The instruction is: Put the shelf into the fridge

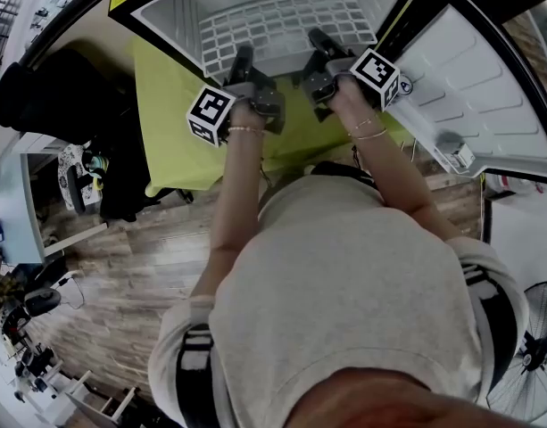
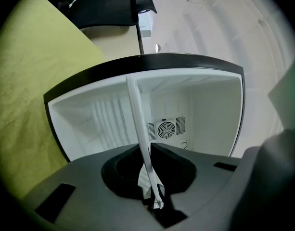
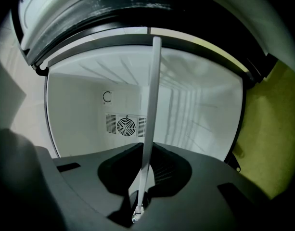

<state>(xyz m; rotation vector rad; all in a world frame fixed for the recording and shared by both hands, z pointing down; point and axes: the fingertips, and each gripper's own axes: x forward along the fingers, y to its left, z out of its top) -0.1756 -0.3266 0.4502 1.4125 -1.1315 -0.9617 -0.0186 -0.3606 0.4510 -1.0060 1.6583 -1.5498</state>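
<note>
From the head view, at the left we see a yellow-green cloth [image 1: 170, 141] spread under the fridge [image 1: 166, 12], which stands open toward us at the cloth's far edge. The left gripper [image 1: 242, 61] reaches into the opening near its left half, its marker cube [image 1: 211, 114] turned toward us. The white wire shelf [image 1: 277, 25] lies inside the cavity, its grid plain from above, and both grippers meet its near edge.

The left gripper view shows what the head view cannot. There the shelf is seen edge-on, a thin white strip running from the jaws up toward the fridge's upper lip, and the jaws are closed tightly on it with no gap either side. That view also shows a round fan vent [image 2: 165, 128] on the back wall and a black chair [image 2: 109, 8] beyond the fridge.

Moving right, the right gripper [image 1: 322, 43] holds the same near edge, just beside the left one. In the right gripper view its jaws are likewise pressed together on the thin white strip, low in the picture, with the vent now left of the strip and the ribbed side wall to its right.

At the far right of the head view the fridge's door [image 1: 469, 87] hangs open, its white moulded inner face toward us. The right gripper view shows only its dark rim arching overhead.
</note>
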